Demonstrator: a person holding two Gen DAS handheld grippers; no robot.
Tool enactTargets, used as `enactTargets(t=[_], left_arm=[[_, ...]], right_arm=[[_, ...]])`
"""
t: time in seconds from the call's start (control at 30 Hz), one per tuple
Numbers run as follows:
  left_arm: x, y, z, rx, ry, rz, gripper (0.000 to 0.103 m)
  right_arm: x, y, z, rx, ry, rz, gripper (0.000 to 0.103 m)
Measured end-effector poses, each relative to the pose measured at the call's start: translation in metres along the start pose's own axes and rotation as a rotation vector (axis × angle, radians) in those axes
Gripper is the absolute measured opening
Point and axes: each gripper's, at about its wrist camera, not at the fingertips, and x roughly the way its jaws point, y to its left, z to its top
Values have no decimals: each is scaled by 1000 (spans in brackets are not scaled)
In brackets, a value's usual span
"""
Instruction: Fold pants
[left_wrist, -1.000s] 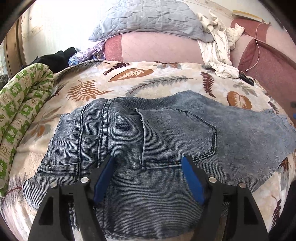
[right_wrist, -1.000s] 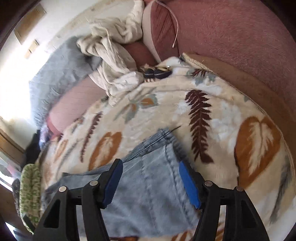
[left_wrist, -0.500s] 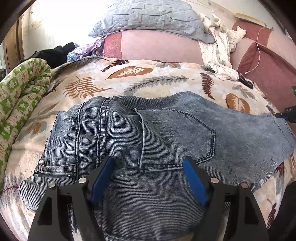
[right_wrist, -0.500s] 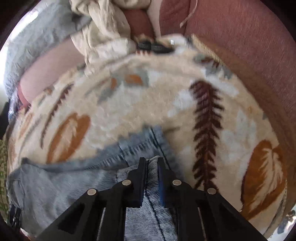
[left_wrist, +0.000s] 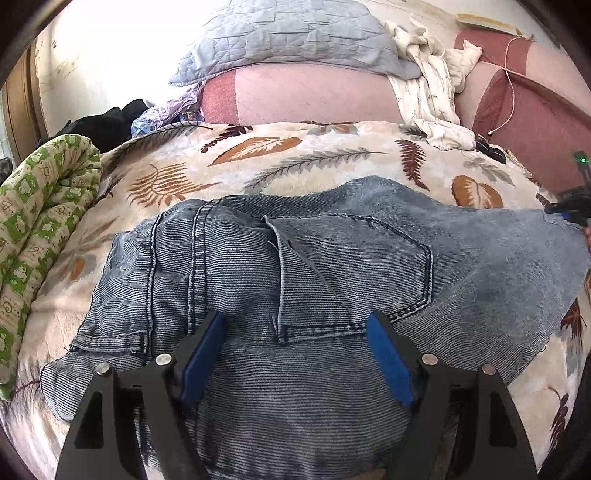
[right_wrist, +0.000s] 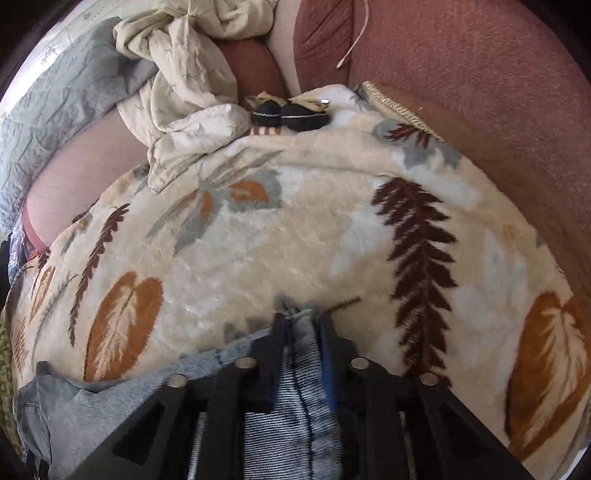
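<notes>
Right gripper (right_wrist: 301, 325), jaws just eased slightly, pinched the jeans (left_wrist: 314, 295) hem to lift it; I kept left gripper (left_wrist: 295, 354) wide, hovering over the seat.

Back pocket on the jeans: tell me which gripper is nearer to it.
Left. The left gripper hangs open right over the back pocket of the jeans. The right gripper is far off, pinching the pant-leg end.
</notes>
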Motion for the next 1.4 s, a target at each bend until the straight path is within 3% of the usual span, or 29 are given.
enactTargets(t=[0.13,0.2,0.23,0.4,0.57,0.7,0.83,1.03,1.23,1.4], left_arm=[[0,-1,-1,4,-7,5,80],[0,-1,-1,8,-12,9,80],[0,-1,-1,6,-14,8,80],[-11,4,2,-43,-25,-50,80],[-43,-15,20,-53,-56,-202,80],[-52,-64,52,70,-10,-335,80],[-37,-123,94,154,79,-441,80],[10,-214,143,249,204,-457,80],[57,-298,156,384,282,-452,80],[96,-344,161,451,344,-458,80]], right_arm=[[-37,-15,-7,41,-49,34,35],[-65,-21,-17,74,-72,69,59],[-77,-21,-23,84,-78,89,65],[-122,-23,-77,155,-60,270,67],[-112,-28,-128,267,42,423,67],[-86,-37,-141,360,89,416,67],[-65,-56,-141,522,74,508,67],[-47,-71,-138,654,8,619,67],[-45,-76,-137,715,-12,650,67],[-46,-79,-136,717,-14,664,67]])
